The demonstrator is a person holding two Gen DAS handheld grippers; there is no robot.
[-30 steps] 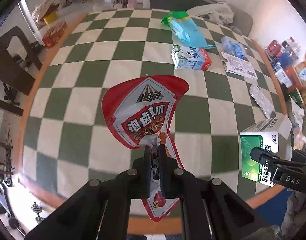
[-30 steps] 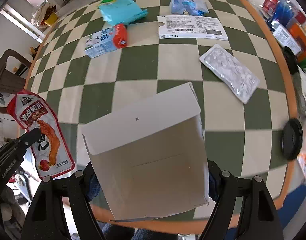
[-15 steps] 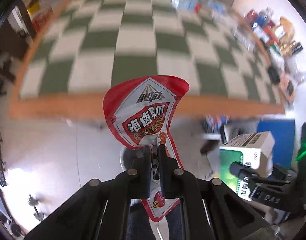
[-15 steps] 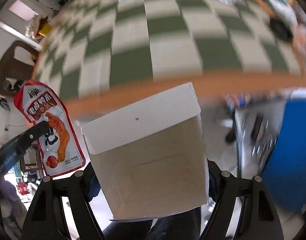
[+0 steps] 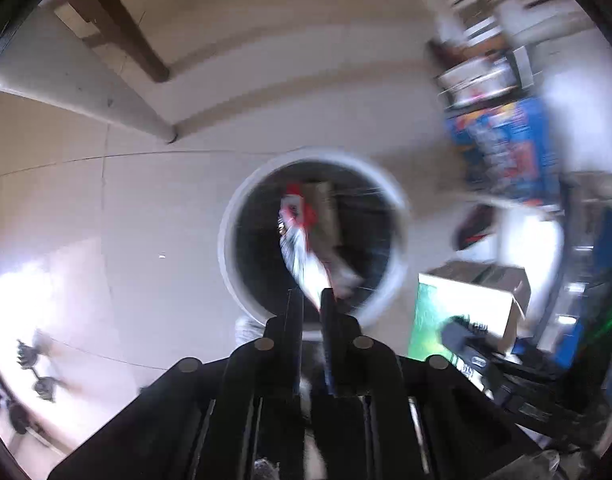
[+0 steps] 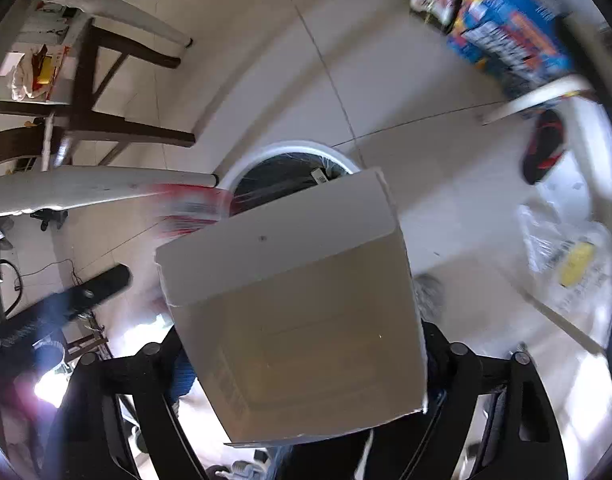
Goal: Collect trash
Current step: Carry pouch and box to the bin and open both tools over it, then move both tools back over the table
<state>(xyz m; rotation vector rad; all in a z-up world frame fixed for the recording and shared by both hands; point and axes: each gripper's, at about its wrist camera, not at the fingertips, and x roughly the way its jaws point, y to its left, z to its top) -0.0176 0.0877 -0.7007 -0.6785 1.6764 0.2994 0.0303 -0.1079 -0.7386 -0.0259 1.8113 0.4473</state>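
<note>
**Both hand-held grippers over the bin**

The left hand-held gripper (image 5: pixel 310 296) has its fingers parted slightly; the glossy red-and-white snack pouch (image 5: pixel 302 240) blurs just beyond them, over the round white-rimmed trash bin (image 5: pixel 230 240) with its dark liner. The right hand-held gripper (image 6: pixel 306 360) clamps a flat-sided cardboard box (image 6: pixel 294 300), bin ahead.

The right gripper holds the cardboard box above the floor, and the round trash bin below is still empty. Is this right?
Not quite: the trash bin is not empty. The left wrist view shows trash already inside. The right gripper does hold the cardboard box.
</note>
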